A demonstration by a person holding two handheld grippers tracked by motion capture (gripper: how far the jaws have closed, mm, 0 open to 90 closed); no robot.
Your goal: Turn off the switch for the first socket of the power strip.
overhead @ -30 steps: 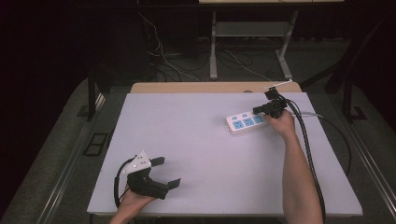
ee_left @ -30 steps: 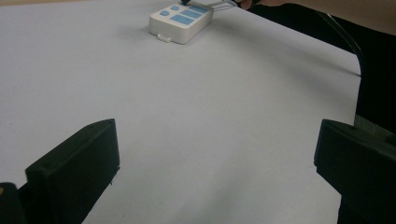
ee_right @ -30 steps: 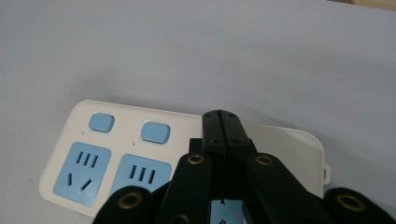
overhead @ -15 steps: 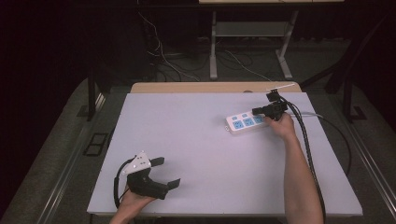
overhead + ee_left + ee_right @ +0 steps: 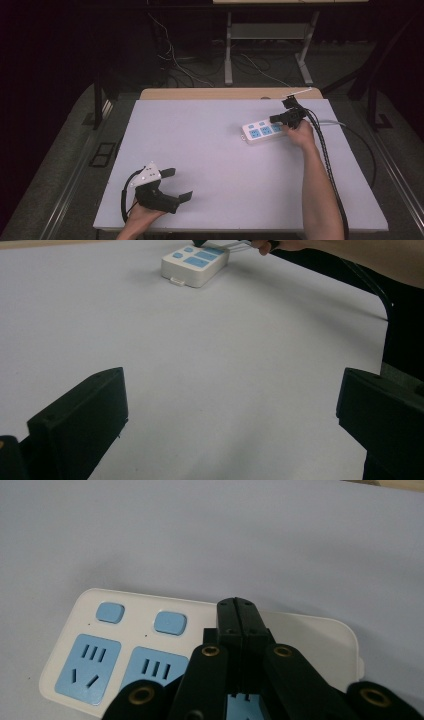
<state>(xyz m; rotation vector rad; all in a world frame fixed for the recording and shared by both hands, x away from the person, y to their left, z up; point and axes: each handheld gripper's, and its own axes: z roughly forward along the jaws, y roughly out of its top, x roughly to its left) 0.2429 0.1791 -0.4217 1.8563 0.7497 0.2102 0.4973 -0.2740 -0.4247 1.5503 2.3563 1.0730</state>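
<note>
A white power strip (image 5: 262,131) with blue sockets and blue switches lies at the far right of the pale table (image 5: 225,165). My right gripper (image 5: 274,120) is shut, with nothing between its jaws. In the right gripper view its joined tips (image 5: 236,605) sit over the power strip (image 5: 100,645), to the right of two blue switches, and hide part of its top. Whether they press on it I cannot tell. My left gripper (image 5: 181,183) rests open at the near left of the table. In the left gripper view the gripper (image 5: 230,415) points towards the distant power strip (image 5: 195,262).
The strip's white cord (image 5: 332,122) runs off towards the table's right edge. A black cable (image 5: 325,150) trails along the right forearm. A wooden tabletop (image 5: 200,93) adjoins the far edge. Behind it are a metal frame (image 5: 228,50) and loose floor cables (image 5: 175,60).
</note>
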